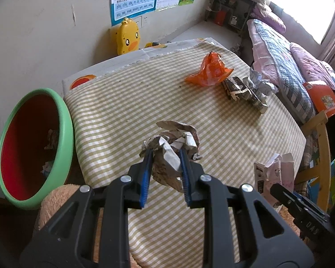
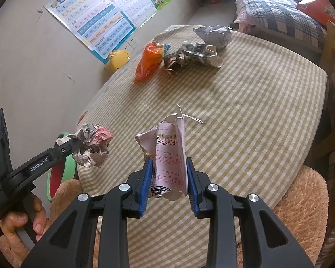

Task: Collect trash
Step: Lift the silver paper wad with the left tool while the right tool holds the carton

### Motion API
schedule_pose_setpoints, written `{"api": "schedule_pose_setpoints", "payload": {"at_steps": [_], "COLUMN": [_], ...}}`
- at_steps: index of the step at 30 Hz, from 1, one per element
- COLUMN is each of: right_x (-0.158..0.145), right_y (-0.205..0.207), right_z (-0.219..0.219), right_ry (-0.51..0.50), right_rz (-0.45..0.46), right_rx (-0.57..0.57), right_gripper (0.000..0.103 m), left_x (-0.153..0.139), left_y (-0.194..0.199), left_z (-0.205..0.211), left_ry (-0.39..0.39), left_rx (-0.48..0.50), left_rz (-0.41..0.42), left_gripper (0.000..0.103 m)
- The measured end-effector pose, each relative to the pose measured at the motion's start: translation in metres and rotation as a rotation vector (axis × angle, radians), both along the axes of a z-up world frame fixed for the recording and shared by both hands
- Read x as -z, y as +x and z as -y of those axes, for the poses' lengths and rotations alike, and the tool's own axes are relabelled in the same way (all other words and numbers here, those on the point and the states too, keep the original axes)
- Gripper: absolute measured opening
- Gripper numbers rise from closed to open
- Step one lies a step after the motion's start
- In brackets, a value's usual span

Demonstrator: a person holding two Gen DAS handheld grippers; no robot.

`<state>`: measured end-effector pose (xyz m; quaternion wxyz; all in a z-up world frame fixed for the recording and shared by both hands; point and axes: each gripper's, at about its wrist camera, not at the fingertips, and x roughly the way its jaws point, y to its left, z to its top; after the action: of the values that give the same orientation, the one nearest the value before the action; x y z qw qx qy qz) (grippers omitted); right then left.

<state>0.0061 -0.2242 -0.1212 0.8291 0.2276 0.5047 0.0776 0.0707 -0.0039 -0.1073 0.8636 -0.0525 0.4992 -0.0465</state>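
— What do we hold?
— Our left gripper (image 1: 165, 156) jaws grip a crumpled grey newspaper ball (image 1: 170, 147); our right gripper (image 2: 167, 169) jaws clamp a pink printed paper carton (image 2: 170, 156).
— And the bin?
— The green-rimmed red bin (image 1: 65, 120) sits left of the left jaws.

Upper left: 3 wall charts (image 2: 96, 20) above a yellow duck toy (image 1: 127, 36). Right edge: bed with checked quilt (image 1: 279, 51) and an orange box (image 1: 323, 97). Centre: checked cloth (image 1: 127, 102).

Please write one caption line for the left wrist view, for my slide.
Left gripper holds crumpled paper above the checked tablecloth, beside the green bin.
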Motion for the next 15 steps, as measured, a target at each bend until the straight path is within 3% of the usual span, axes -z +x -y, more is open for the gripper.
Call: {"api": "schedule_pose_setpoints", "payload": {"at_steps": [15], "right_x": [-0.016], "right_y": [0.003], "right_z": [-0.044], "right_ry": [-0.098], "right_rz": [0.031], "right_rx": [-0.102], "right_gripper": [0.029], "left_x": [-0.013], "left_y": [-0.012], "left_z": [-0.036], "left_ry": [-0.041], "left_rx": [-0.052], "left_rz": [0.060], "left_gripper": [0.024]}}
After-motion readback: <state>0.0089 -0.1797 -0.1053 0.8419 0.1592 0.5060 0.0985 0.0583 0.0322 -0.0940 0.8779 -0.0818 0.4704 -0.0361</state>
